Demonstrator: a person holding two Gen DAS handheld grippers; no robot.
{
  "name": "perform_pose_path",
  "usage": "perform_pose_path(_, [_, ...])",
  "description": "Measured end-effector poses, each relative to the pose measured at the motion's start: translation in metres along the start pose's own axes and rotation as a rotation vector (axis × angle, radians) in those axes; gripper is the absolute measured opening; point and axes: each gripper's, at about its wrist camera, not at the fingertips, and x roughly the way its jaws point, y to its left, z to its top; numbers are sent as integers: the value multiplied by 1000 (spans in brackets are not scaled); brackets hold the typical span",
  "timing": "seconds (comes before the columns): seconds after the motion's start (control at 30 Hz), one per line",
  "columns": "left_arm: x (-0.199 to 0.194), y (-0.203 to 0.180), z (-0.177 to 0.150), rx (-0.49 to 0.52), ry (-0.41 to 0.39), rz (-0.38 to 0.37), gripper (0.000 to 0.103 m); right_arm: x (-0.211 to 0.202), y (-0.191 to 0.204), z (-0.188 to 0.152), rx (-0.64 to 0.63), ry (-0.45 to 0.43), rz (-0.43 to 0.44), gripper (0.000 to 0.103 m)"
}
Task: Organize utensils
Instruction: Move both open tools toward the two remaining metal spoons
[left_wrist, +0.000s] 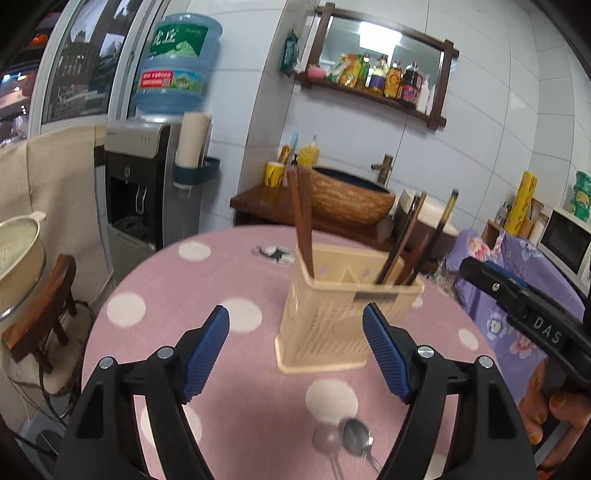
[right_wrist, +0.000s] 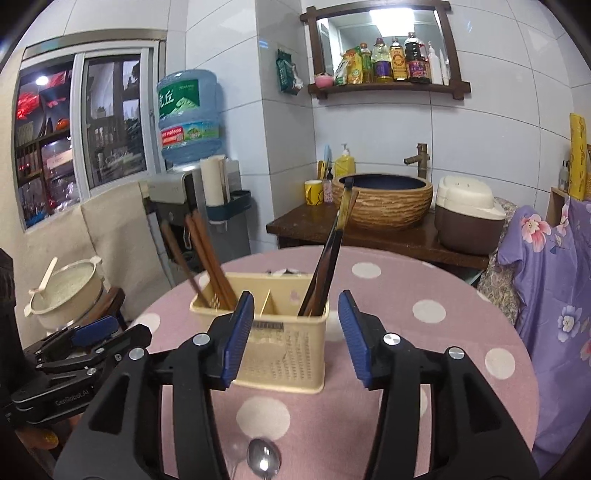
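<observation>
The cream utensil holder (right_wrist: 275, 339) stands upright on the pink dotted tabletop (right_wrist: 461, 332), its compartments sorting brown chopsticks (right_wrist: 210, 266) to one end and dark chopsticks (right_wrist: 328, 258) to the other. A metal spoon (right_wrist: 263, 461) lies loose on the near side, apparently unsorted. The left gripper (left_wrist: 295, 350) has its jaws wide and empty; the right gripper (right_wrist: 295, 336) has its jaws moderately apart, also empty, both facing the holder.
</observation>
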Motion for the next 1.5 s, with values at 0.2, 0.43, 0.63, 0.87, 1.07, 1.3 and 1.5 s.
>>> perform_pose_path(0.2, [6, 1, -41, 39, 111, 7, 79, -6, 4, -45, -47, 61, -22, 59])
perform_pose_path(0.43, [16, -13, -82, 93, 229, 8, 79, 1, -8, -92, -15, 169, -66, 59])
perform_pose_path(0.63, [18, -23, -106, 115, 272, 21, 76, -2, -23, -121, 23, 207, -131, 59])
perform_pose_path(0.87, [24, -33, -122, 128, 322, 20, 72, -12, -51, -140, 106, 237, -199, 62])
perform_pose_path(1.07, [30, -53, -131, 211, 328, 65, 61, -14, -61, -148, 145, 263, -207, 62])
perform_pose_path(1.3, [37, -56, -142, 229, 356, 108, 40, -13, -56, -152, 149, 272, -185, 62])
perform_pose_path(1.5, [36, -45, -139, 224, 352, 125, 16, -11, -46, -152, 128, 285, -163, 62])
